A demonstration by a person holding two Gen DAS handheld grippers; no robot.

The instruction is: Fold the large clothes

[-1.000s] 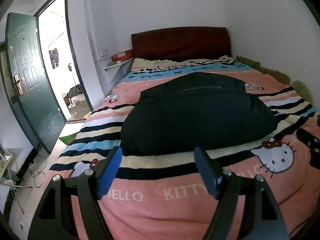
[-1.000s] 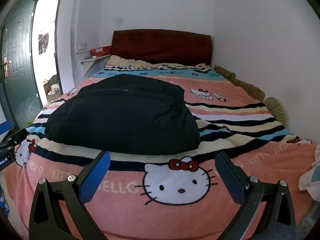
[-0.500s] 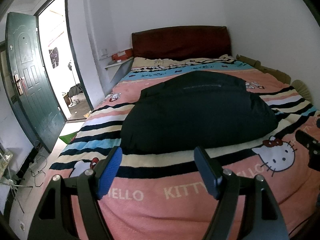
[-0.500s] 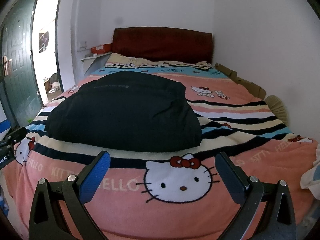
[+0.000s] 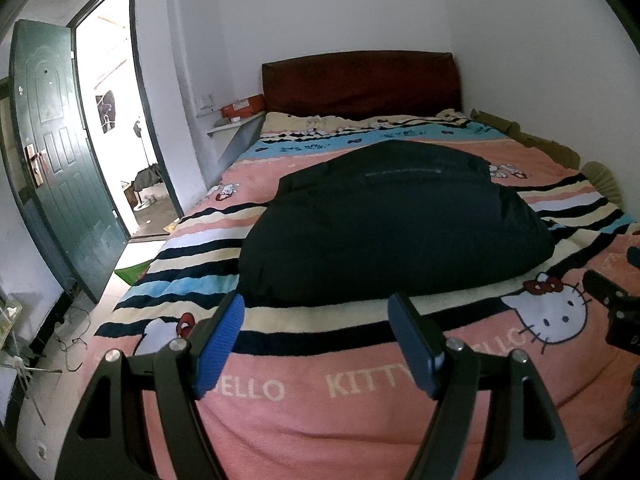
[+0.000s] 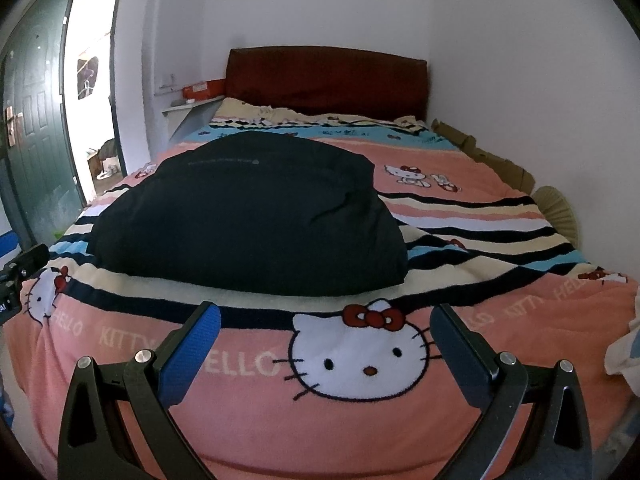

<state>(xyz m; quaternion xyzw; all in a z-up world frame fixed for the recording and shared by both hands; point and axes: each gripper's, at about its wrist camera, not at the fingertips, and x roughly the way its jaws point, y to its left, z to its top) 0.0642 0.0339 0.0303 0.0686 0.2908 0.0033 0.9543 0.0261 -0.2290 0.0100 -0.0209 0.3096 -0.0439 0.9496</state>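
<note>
Jacket (image 5: 392,220): dark, lying on blanket (image 5: 304,392).
Left gripper (image 5: 316,316): jaws apart, empty, short of jacket.
Right gripper (image 6: 326,322): jaws apart, empty.

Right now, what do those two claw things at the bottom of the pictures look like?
Both look alike. The left gripper and right gripper each have a black frame of angular struts with triangular cut-outs and silver screw heads. Each carries two flat rectangular fingers padded in blue, one pad textured like ribbed fabric. No cables, hands or sleeves show.

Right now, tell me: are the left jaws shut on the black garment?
No: the left gripper hangs open above the blanket, short of the black garment.
</note>
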